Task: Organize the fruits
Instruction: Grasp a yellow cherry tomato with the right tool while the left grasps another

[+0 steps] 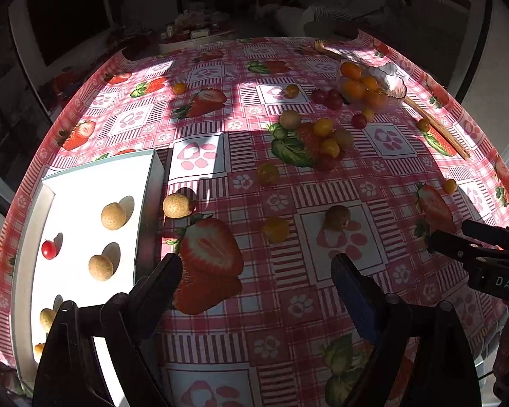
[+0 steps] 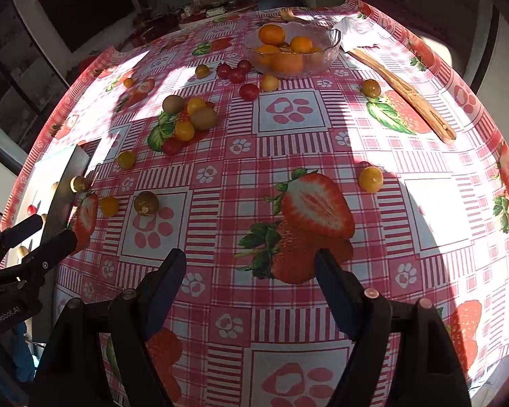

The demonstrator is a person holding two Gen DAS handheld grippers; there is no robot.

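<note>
On the left of the worktop (image 1: 322, 305), which wears a pink checked cloth printed with strawberries and paw marks, sits a white tray (image 1: 85, 183). Inside it lie 1 red cherry tomato (image 1: 49, 249) and several tan, round longans (image 1: 113, 216). Another tan longan (image 1: 176, 205) rests on the cloth just outside the tray's right wall.

The left tongs (image 1: 258, 271) hang over the cloth beside the tray with their fingers spread wide and nothing between them. Ahead of them, yellow and red cherry tomatoes and greenish-brown fruits lie scattered, with a tight cluster (image 1: 325, 139) near the middle and a lone brownish fruit (image 1: 337, 217) on a paw print.

The right tongs (image 2: 251, 264) also stand wide apart and empty, above a big printed strawberry. A yellow tomato (image 2: 370, 179) lies alone to their right.

At the far right side stands a clear glass bowl (image 2: 329, 52) holding orange fruits (image 2: 271, 34), with 3 red tomatoes (image 2: 236, 69) just beside its left wall. Wooden tongs (image 2: 403, 91) lie flat on the cloth to the right of the bowl.
</note>
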